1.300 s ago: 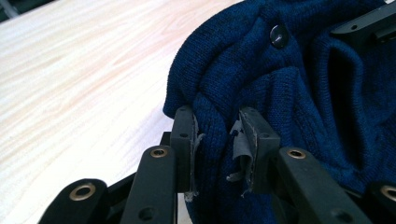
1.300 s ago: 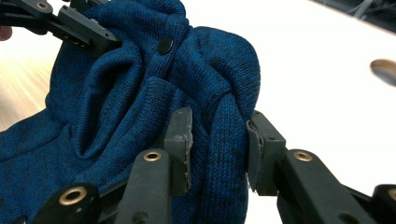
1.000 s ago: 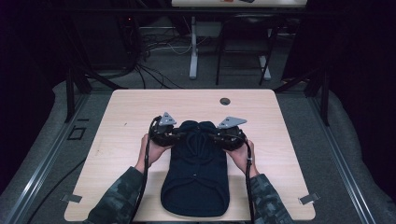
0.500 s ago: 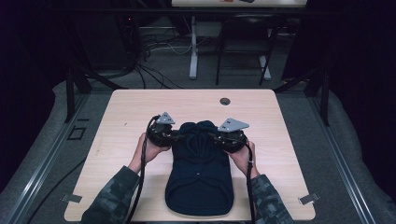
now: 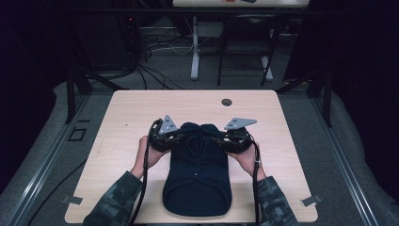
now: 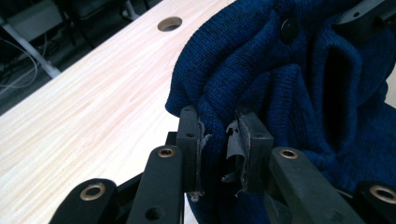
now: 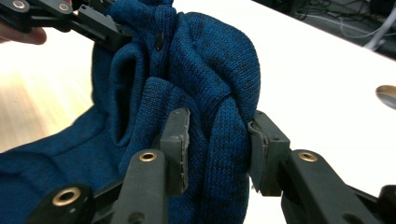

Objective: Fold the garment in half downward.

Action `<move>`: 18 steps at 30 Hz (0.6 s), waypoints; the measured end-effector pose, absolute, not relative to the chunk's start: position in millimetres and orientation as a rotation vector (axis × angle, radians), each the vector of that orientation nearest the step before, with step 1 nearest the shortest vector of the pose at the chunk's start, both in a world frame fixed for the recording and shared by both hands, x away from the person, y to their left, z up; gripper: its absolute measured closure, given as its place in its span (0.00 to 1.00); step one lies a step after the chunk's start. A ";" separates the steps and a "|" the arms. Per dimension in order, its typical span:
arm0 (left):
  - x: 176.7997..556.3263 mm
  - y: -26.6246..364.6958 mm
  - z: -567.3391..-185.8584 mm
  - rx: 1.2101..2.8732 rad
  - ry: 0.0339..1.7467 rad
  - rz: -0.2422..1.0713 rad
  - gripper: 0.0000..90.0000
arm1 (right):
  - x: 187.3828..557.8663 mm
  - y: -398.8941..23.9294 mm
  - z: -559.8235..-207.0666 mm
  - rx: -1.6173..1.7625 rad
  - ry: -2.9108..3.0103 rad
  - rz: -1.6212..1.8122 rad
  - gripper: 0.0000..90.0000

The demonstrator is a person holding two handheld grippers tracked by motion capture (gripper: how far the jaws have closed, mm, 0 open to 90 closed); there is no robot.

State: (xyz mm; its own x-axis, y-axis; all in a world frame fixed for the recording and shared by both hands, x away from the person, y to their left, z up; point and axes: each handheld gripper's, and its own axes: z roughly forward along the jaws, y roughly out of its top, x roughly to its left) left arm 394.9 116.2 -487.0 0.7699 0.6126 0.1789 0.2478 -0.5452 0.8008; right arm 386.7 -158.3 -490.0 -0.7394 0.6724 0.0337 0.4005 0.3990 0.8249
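Note:
A dark blue knitted garment (image 5: pixel 197 183) lies lengthwise on the wooden table (image 5: pixel 122 117), with its far end bunched and raised. My left gripper (image 5: pixel 176 139) is shut on a fold at the left of that end; the fold (image 6: pixel 280 84) sits between the jaws of the left gripper (image 6: pixel 217 126). My right gripper (image 5: pixel 221 140) is shut on a thicker bunch at the right, where the knit (image 7: pixel 201 56) bulges between the jaws of the right gripper (image 7: pixel 218 116). A dark button (image 6: pixel 288 28) shows on the cloth. The two grippers face each other, close together.
A round cable hole (image 5: pixel 227 102) sits near the table's far edge. Beyond the table are a white table leg (image 5: pixel 194 47), floor cables and black frame legs. Metal rails (image 5: pixel 42 169) run along both sides. Bare tabletop lies left and right of the garment.
Both grippers keep their hold on the garment's far end and have drifted slightly toward the person. The garment's near edge has shifted a little.

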 end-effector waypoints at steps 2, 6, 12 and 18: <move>393.9 115.8 -486.1 2.138 0.636 0.579 0.82 | 387.9 -160.6 -489.3 0.965 2.372 1.287 0.69; 392.7 115.0 -484.7 2.135 0.626 0.601 0.82 | 389.1 -163.8 -488.8 0.989 2.392 1.326 0.70; 391.3 116.6 -478.9 2.118 0.628 0.607 0.82 | 379.6 -159.3 -481.3 0.903 2.294 1.277 0.75; 394.2 119.1 -483.2 2.167 0.671 0.471 0.72 | 369.9 -149.7 -480.1 0.798 2.220 1.223 0.77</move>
State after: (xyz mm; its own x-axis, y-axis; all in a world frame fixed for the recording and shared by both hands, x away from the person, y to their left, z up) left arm 394.2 119.1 -483.2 0.7900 0.6037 0.1067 0.3053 -0.5383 0.7855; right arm 369.9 -149.7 -480.1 -0.7151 0.6871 -0.1284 0.2588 0.4309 0.8645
